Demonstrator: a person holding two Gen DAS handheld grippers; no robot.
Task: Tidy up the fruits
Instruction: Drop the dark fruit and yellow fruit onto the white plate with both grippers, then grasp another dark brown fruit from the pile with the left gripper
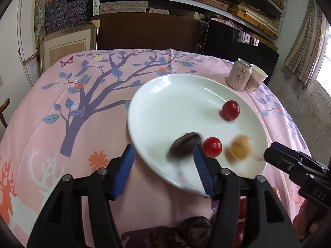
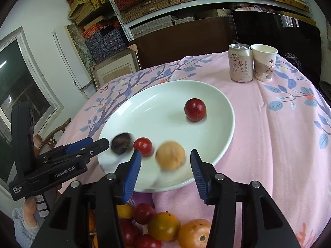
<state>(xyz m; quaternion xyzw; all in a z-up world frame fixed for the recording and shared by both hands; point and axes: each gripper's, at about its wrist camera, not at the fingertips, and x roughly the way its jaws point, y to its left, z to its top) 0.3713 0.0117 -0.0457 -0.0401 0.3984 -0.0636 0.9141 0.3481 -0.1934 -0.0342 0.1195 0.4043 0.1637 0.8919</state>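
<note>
- Your table [image 2: 269, 124] wears a pink cloth printed with a blue tree; shelves of boxes [image 2: 144, 0] stand behind it.
- The white plate [image 2: 165, 95] lies mid-table, with nothing blocking it.
- A drink can [image 2: 241, 64] and a paper cup [image 2: 264, 64] stand side by side beyond the plate, well apart from the fruit.
- Your left gripper [image 1: 163, 161] is released over the plate's near rim, a blurred dark fruit [image 1: 185, 144] just past its fingers.
- Your right gripper [image 2: 165, 165] is also released, a blurred orange fruit [image 2: 170, 155] between its fingers without touching them.
- A heap of fruit [image 2: 165, 225] lies below your grippers, off the plate.
- A red plum [image 2: 195, 109] rests farther back on the plate.
- A small red tomato [image 2: 143, 145] sits between the two blurred fruits.
</note>
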